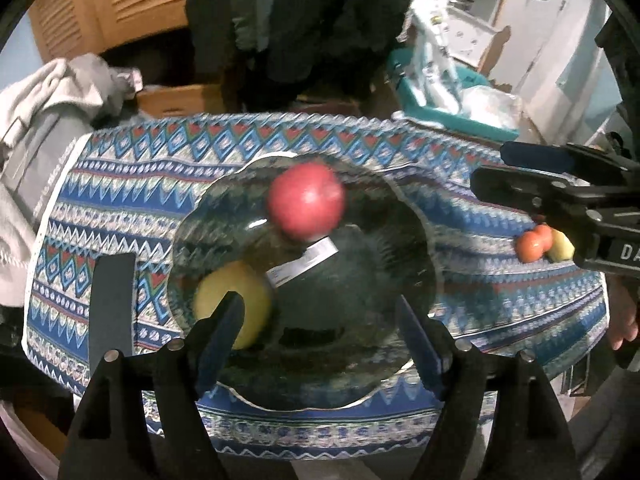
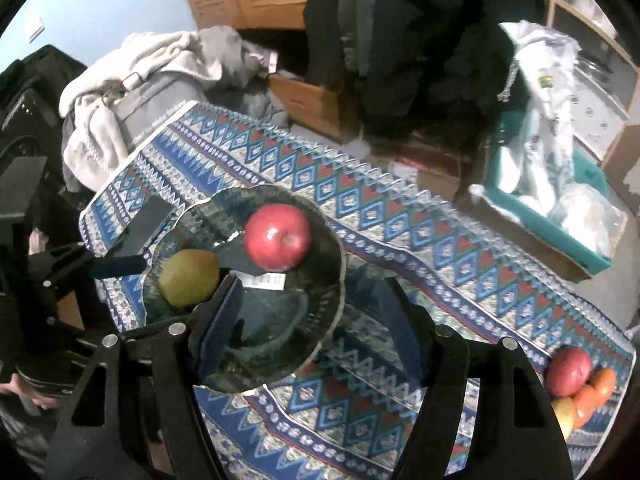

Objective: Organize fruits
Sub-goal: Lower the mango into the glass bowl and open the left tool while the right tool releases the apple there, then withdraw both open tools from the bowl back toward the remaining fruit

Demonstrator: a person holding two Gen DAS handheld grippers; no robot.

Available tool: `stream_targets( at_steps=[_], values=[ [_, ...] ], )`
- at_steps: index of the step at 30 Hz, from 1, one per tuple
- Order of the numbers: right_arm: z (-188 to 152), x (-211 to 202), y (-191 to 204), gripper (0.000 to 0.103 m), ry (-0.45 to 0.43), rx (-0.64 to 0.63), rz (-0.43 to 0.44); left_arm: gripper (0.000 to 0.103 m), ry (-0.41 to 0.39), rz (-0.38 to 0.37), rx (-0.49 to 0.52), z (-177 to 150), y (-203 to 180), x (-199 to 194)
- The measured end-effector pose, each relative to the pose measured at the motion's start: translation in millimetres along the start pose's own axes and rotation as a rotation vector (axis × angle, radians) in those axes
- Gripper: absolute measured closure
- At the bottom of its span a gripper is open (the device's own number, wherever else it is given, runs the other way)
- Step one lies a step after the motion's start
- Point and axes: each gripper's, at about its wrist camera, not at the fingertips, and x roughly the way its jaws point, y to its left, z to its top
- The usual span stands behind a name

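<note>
Both grippers hang empty, jaws apart, above the glass bowl (image 2: 332,240) holding a red apple (image 2: 278,237) and pear (image 2: 189,277). Next step, probably: the right gripper (image 2: 308,320) fetching the fruit pile (image 2: 580,380) at the cloth's corner.

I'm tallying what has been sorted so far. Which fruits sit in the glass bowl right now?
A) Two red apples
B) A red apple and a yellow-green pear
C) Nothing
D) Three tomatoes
B: the glass bowl holds a red apple and a yellow-green pear; the other fruits lie on the cloth.
</note>
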Motion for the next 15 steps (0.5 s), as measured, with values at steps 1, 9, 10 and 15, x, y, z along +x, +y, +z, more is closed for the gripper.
stream_targets(
  at_steps=[1, 9, 10, 15],
  values=[
    [-1.1, -6.0, -3.3, 0.032, -0.010, 0.008, -0.008, 0.023, -0.006, -0.015, 0.008, 1.4, -6.0, -3.5],
    [-13.4, -50.9, -35.7, 0.028, -0.072, 0.072, -0.088, 0.023, -0.027, -0.044, 0.075, 6.6, -42.2, -14.3],
    [-15.5, -54.5, -39.6, 0.028, -0.076, 0.079, -0.097, 0.023, -0.029, -0.044, 0.083, 7.3, -46.3, -15.0],
    [-27.6, -74.3, -62.4, 0.028, -0.088, 0.117, -0.153, 0.023, -0.034, -0.060, 0.107, 10.3, -65.2, -17.8]
  ],
)
